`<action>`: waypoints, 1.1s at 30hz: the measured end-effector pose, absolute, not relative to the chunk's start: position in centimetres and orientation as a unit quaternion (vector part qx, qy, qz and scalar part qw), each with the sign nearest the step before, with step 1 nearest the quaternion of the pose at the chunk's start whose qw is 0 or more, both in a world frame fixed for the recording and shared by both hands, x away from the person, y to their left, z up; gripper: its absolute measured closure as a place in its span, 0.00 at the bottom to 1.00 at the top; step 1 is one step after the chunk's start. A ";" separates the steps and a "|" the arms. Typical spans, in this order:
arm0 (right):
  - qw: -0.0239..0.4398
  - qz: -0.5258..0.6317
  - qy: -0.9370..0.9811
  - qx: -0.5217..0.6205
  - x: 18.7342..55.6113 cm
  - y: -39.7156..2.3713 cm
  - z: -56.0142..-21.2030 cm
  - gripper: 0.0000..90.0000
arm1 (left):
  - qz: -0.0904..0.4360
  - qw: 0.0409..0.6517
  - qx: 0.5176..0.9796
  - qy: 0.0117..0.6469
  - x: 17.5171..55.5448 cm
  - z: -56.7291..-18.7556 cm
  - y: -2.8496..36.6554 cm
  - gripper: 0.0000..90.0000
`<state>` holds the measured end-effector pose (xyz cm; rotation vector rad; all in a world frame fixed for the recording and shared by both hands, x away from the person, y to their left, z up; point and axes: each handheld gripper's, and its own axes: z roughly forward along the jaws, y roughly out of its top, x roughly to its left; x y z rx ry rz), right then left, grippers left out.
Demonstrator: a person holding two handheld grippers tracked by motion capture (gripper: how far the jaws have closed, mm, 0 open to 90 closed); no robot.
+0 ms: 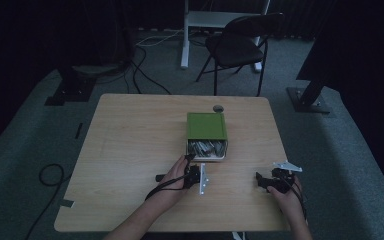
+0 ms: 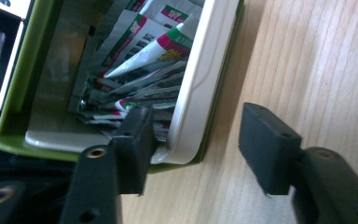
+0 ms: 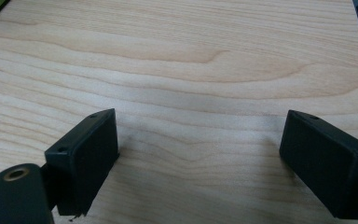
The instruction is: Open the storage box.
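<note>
Plainly, one green box [image 1: 207,125] of sachets [image 2: 135,70], two claws nearby.

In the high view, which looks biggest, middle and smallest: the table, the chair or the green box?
Largest to smallest:
1. Table
2. Chair, though it stands farther off, so it looks smaller
3. Green box

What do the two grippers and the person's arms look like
Both the left gripper and right gripper are black with blocky, rectangular jaws and brass-coloured screw holes. Each carries a grey three-cornered plate and trails a black cable. The forearms look bare, no sleeves visible.
</note>
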<state>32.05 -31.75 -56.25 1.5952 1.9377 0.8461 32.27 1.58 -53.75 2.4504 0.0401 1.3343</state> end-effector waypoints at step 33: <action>0.244 0.310 0.710 0.583 32.1 -31.8 -56.3 0.12 | 0.500 0.150 0.853 0.003 34.3 -55.1 0.6 0.71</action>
